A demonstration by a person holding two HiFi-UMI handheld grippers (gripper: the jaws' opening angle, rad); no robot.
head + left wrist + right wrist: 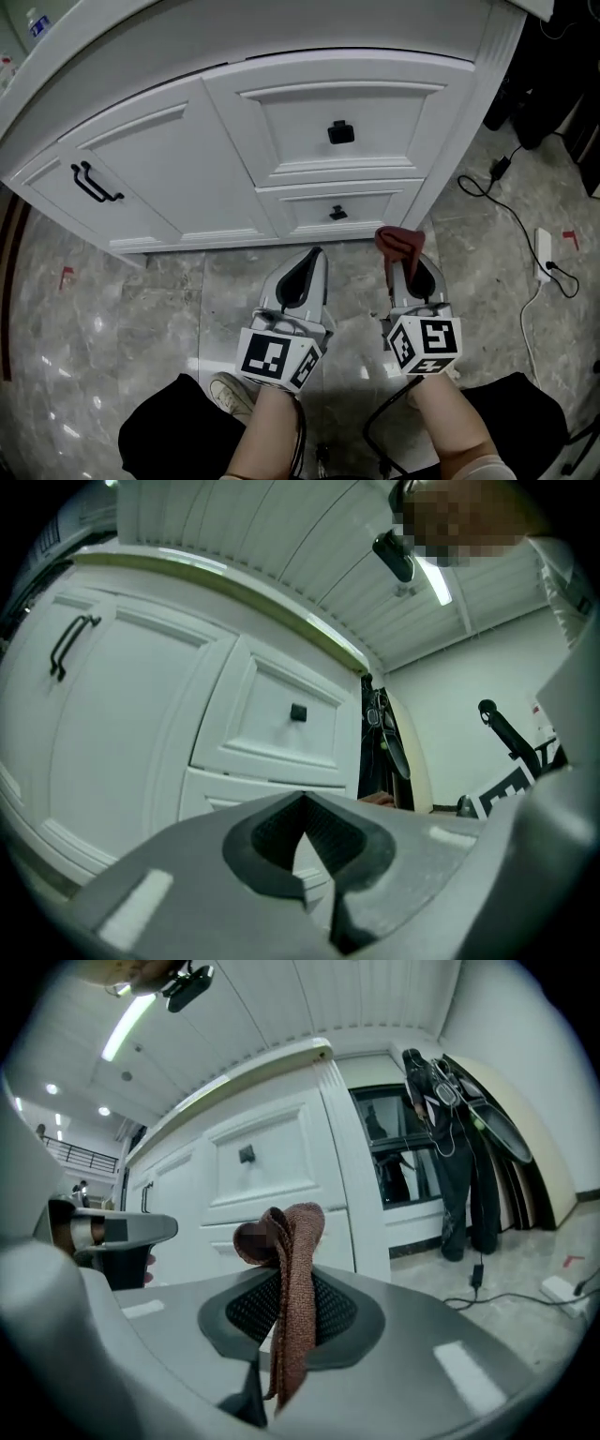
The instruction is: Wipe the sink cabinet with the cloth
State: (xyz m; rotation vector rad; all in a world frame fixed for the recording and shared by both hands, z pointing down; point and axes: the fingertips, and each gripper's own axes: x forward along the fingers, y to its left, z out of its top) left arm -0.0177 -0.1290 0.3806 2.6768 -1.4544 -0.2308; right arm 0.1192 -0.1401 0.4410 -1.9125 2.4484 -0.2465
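- The white panelled wooden sink cabinet point(281, 122) fills the upper half of the head view. It has a door with a black bar handle point(94, 183) and two drawers, each with a black square knob point(340, 132).
- The grey polished marble floor point(112, 309) lies beneath it. A black cable point(506, 202) and a white power strip point(543, 255) lie off to the right, well apart from the work.
- The left claw point(314, 255) points at the cabinet base. Its jaws meet at the tips with nothing between them.
- The right claw point(401, 258) is clamped on the reddish-brown knitted cloth point(398, 242). A narrow fold is pinched between the pads and the rest is bunched above the tips.
- The cloth sits near the lower drawer but does not touch the cabinet.
- Risk: only a thin fold is gripped, so pressing and dragging it over the panel mouldings could pull the cloth free.
- Risk: the bunch is small, so the hard jaw tips might meet the paint and scuff it.
- Risk: the knit could also snag on a knob.
- Writing: I can read no brand or words. The marker cubes carry only black-and-white square patterns, and the blue label at the top left of the head view is too small to read.
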